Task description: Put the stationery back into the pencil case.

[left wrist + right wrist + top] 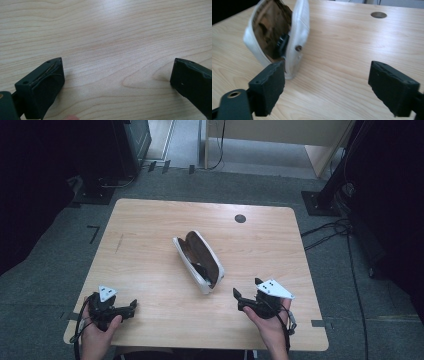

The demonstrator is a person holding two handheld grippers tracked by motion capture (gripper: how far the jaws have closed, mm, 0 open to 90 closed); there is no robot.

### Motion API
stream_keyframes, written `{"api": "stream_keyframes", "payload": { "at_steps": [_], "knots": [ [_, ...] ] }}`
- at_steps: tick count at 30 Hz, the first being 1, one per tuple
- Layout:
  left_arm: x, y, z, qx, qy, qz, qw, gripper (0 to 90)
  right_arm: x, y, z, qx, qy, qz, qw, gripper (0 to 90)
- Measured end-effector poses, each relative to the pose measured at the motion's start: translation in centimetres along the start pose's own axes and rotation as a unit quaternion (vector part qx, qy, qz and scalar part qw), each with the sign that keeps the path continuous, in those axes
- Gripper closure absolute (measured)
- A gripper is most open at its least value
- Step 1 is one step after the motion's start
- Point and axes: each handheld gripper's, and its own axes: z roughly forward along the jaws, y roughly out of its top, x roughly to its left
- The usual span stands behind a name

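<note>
Case (199, 261) lies open mid-worktop (150, 230), white shell, brown lining up, something dark inside; nothing touches it. Right gripper (248, 295) sits near the case's near end, at the worktop's near right, jaws wide with nothing between them. Left gripper (131, 307) is at the near left corner, well apart from the case, jaws wide over bare wood.
</note>
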Motion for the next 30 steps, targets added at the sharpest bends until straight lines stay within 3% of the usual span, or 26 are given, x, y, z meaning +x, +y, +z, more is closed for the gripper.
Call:
{"api": "stream_keyframes", "payload": {
  "at_steps": [7, 15, 30],
  "knots": [
    [0.0, 0.0, 0.0, 0.000, 0.000, 0.000, 1.0000, 0.0, -1.2, -1.2, -0.6, 0.016, -0.002, -0.002, 0.9999, 7.4],
    [0.0, 0.0, 0.0, 0.000, 0.000, 0.000, 1.0000, 0.0, -3.3, -3.1, -1.2, 0.037, -0.030, 0.016, 0.9987, 5.5],
    [0.0, 0.0, 0.0, 0.000, 0.000, 0.000, 1.0000, 0.0, -7.4, -5.9, -3.1, 0.065, -0.082, 0.050, 0.9933, 5.5]
  ]
}}
